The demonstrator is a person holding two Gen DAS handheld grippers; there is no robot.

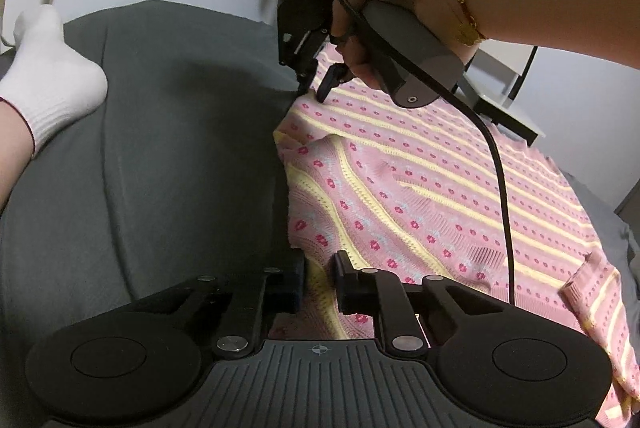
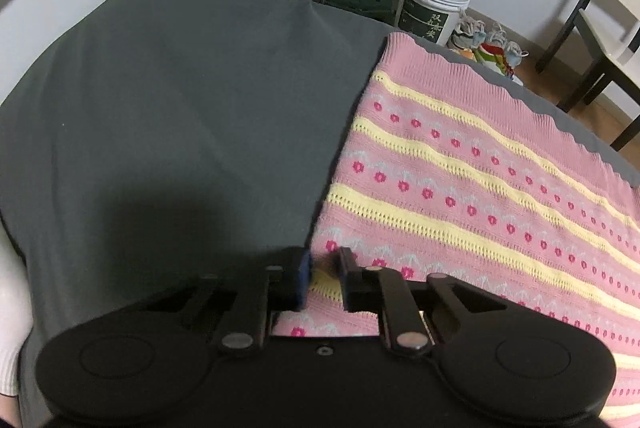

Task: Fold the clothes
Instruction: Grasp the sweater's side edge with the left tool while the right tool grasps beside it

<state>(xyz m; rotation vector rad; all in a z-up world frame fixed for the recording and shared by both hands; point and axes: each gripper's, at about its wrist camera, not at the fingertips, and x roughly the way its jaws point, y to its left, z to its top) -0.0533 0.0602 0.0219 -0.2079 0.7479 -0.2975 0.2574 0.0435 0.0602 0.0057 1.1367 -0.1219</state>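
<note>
Both tongs, left tongs [image 1: 320,282] and right tongs [image 2: 325,278], sit parted astride the pink yellow-striped knit sweater [image 1: 440,188] edge on the grey sheet [image 2: 180,108]; you're mid-grasp, so clench both before lifting to fold.

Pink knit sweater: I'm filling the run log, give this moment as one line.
pink knit sweater flat on grey sheet | left hand-held gripper open at edge | right hand-held gripper open at edge

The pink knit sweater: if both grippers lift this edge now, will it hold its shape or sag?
The pink knit sweater will likely sag between grips: it already rumples near the left gripper. Its open knit looks stretchy, so the edge at the right gripper may pull long. It probably drags rather than slides on the grey sheet.
</note>
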